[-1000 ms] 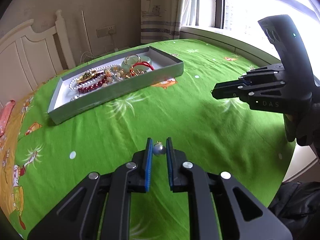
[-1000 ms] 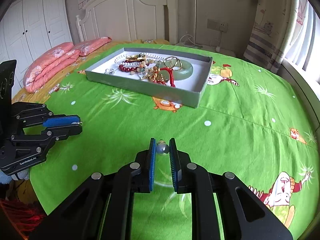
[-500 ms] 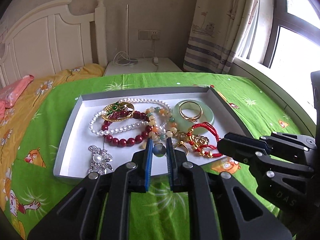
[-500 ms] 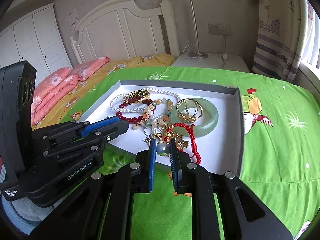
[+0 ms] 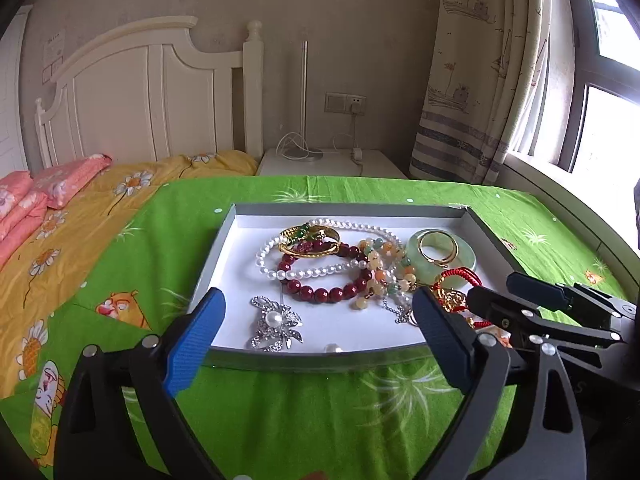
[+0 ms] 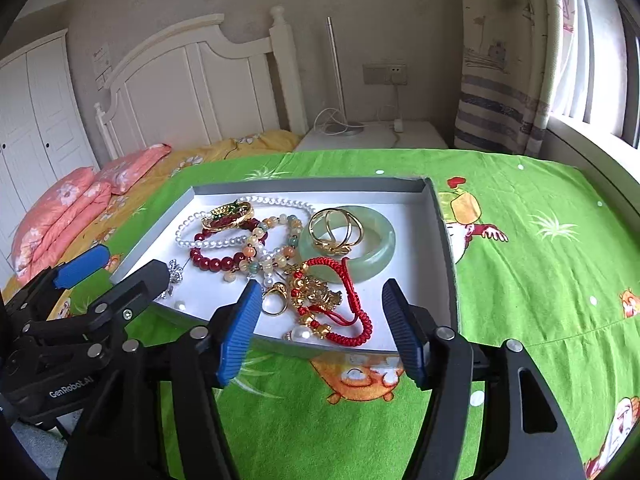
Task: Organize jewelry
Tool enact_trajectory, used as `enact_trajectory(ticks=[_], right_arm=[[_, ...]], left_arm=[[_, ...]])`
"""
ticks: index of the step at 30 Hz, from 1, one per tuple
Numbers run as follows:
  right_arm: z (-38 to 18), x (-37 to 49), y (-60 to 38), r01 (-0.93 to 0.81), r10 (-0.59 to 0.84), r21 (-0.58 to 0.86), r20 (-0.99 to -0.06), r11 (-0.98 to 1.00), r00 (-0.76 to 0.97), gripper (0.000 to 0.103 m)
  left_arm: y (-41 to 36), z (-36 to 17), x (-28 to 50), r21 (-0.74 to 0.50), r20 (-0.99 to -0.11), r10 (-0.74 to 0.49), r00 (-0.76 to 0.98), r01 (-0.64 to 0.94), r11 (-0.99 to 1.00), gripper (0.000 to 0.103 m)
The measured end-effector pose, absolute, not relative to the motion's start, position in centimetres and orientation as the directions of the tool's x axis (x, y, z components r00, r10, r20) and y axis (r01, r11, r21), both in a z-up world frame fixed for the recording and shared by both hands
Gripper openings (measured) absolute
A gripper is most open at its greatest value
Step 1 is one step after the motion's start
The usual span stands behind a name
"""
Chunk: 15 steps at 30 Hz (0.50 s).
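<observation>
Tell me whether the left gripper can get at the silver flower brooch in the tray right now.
Probably yes. The left gripper is open with nothing between its fingers, and the silver flower brooch lies alone on bare tray floor near the front wall, with nothing over it.

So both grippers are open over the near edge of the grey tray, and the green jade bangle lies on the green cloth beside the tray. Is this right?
Not quite. The green jade bangle lies inside the grey tray, not on the cloth, as the right wrist view shows. The left gripper and the right gripper are indeed open at its near edge.
</observation>
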State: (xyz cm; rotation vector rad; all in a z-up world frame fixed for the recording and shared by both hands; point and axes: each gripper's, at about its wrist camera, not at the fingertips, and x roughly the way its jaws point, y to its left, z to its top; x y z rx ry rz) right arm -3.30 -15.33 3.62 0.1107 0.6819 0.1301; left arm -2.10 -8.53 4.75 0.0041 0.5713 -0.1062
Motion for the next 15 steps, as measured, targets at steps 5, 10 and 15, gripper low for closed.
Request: enact_trajectory(ticks=[5, 10, 15], right_arm=[[3.9, -3.6, -15.5, -0.041, 0.103, 0.116, -0.601, 0.992, 0.792, 0.079], [4.0, -4.0, -16.2, -0.003, 0.076, 0.124, -0.585, 0.992, 0.808, 0.086], [4.0, -4.2, -16.6, 0.011, 0.074, 0.143, -0.577, 0.99, 0.813, 0.086]], left_arm=[[-7.9, 5.2, -2.9, -0.046, -0.507, -0.128, 0.853, 0.122, 0.991, 0.1], [-8.2, 5.3, -3.1, -0.022, -0.496, -0.115, 0.861, 0.12, 0.993, 0.1], [-8.4, 5.3, -3.4, -0.007, -0.495, -0.116, 0.861, 0.129, 0.992, 0.1]])
